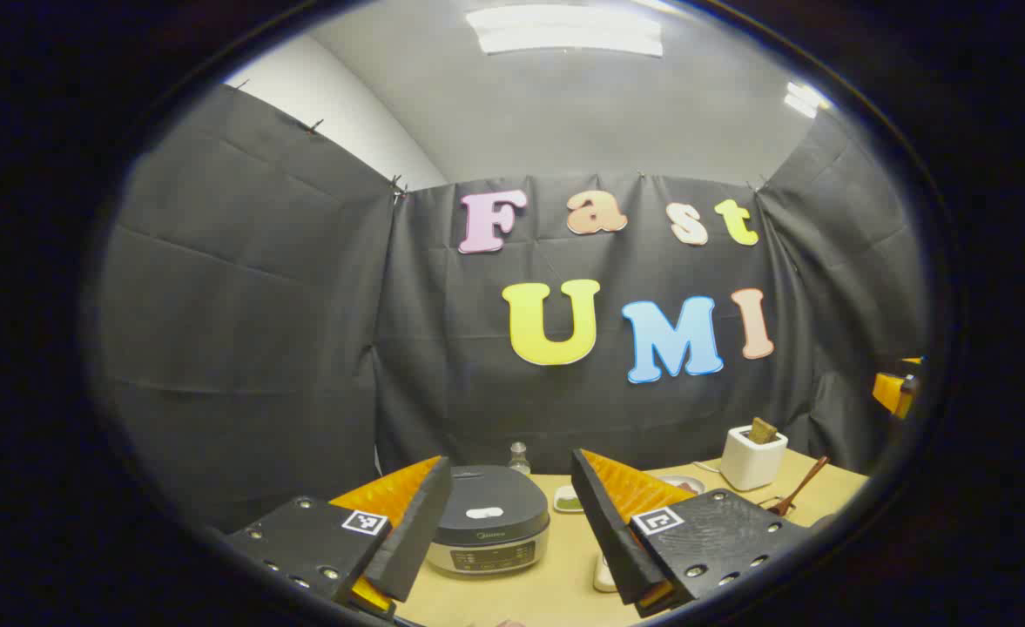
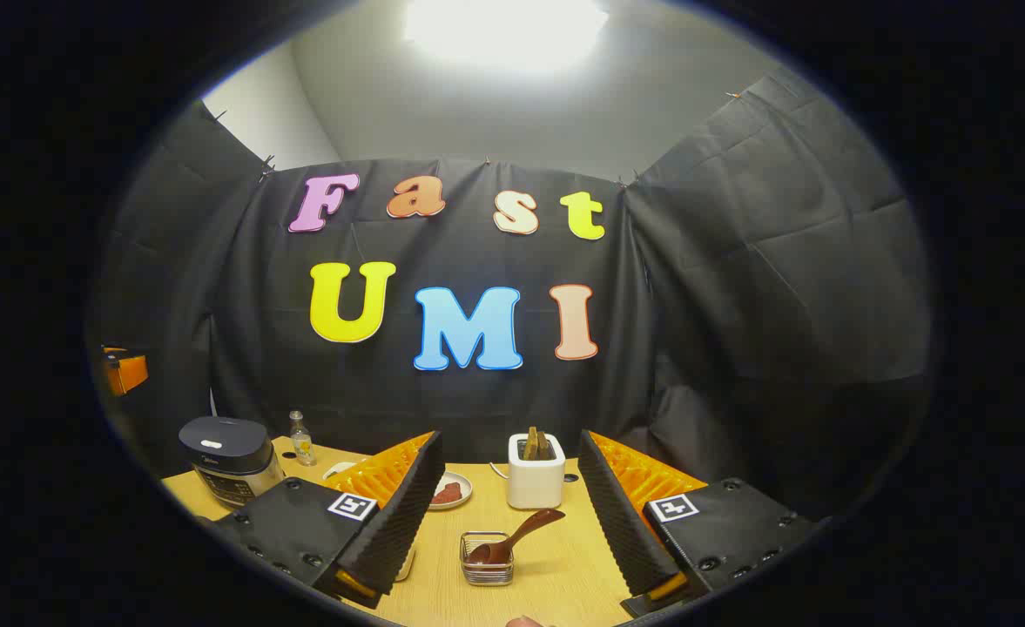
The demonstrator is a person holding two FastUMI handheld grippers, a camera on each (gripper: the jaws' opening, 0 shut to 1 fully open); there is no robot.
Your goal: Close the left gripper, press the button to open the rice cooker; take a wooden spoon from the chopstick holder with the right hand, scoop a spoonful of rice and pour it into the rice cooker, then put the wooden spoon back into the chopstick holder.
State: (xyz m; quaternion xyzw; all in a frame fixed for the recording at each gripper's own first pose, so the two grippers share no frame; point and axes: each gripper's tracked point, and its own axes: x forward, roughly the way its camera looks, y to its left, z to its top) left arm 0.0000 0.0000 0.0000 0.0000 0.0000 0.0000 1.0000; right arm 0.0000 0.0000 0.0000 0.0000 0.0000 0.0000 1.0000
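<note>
Wooden table [image 1: 556,583], rice cooker [image 1: 488,529] shut. Both grippers, left [image 1: 512,540] and right [image 2: 512,531], wide open, holding nothing. Could miss the button if left open.

rice cooker [image 1: 488,529] lid unobstructed | wooden spoon [image 2: 516,535] handle reachable

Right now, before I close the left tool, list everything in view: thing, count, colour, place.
rice cooker: one, dark lid, silver base, lid shut, table's left end
glass bottle: one, clear, behind the cooker
small dishes: a few, pale, mid-table
toaster: one, white, with brown slices in it, at the back
wire holder: one, metal, front of table
wooden spoon: one, brown, leaning in the wire holder
table: one, light wood
left tool: open, aimed at the cooker
right tool: open, aimed at the spoon
</note>
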